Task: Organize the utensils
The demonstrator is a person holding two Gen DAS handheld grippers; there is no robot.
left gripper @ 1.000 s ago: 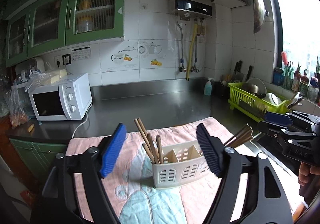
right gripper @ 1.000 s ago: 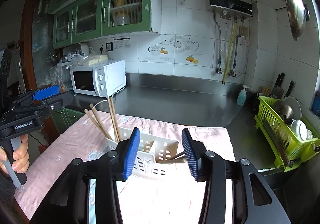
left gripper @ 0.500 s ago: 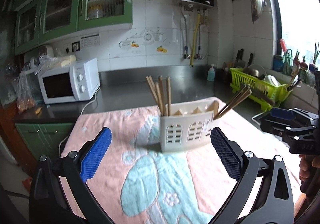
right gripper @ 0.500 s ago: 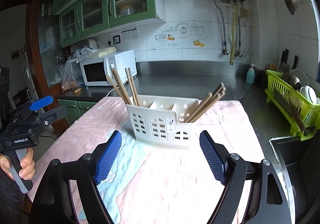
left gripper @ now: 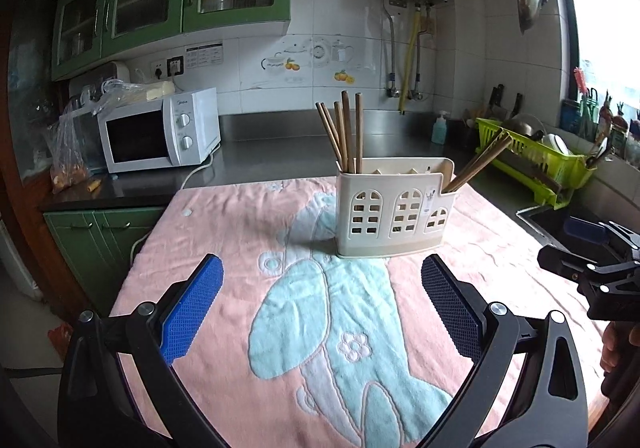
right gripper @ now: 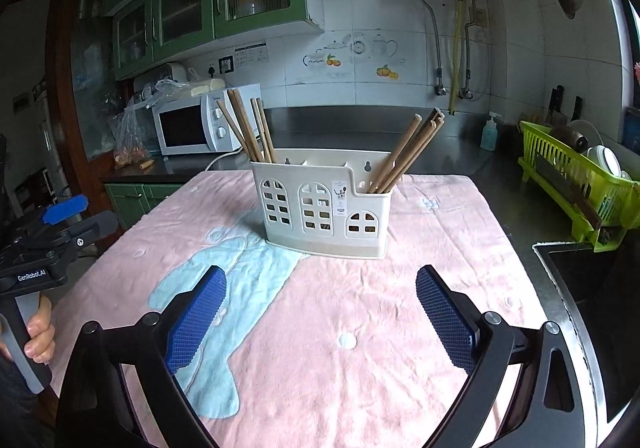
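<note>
Cream plastic utensil caddy [left gripper: 394, 207] stands upright on pink towel [left gripper: 224, 240] w/ pale blue animal motif; caddy is ref. landmark for all positions below. Front wall has arched window cut-outs, interior split into compartments. Left-end compartment holds a group of brown wooden chopsticks [left gripper: 345, 131], near upright w/ slight fan. Right-end compartment, behind the lowered wall section, holds a second chopstick bundle [left gripper: 478, 163] tilted away to the right; same bundle in right wrist view [right gripper: 408, 151]. Middle compartments: contents not discernible. Left gripper [left gripper: 320, 312] sits in front of caddy, apart from it, above towel; blue ribbed pads [left gripper: 192, 308] spread wide, nothing between them. Right gripper [right gripper: 320, 316] likewise in front of caddy [right gripper: 324, 203], no contact, pads [right gripper: 444, 316] wide apart, nothing held. In left wrist view the right gripper body [left gripper: 592, 268] shows to the right of caddy, well apart. In right wrist view the left gripper body [right gripper: 44, 244] shows to the left of caddy, w/ a hand [right gripper: 38, 336] on its grip. Behind caddy to the left: white microwave [left gripper: 160, 131] on dark steel counter [left gripper: 280, 151]. To the right of caddy: lime-green dish rack [left gripper: 536, 155] w/ dishes, beside sink [right gripper: 588, 288].
</note>
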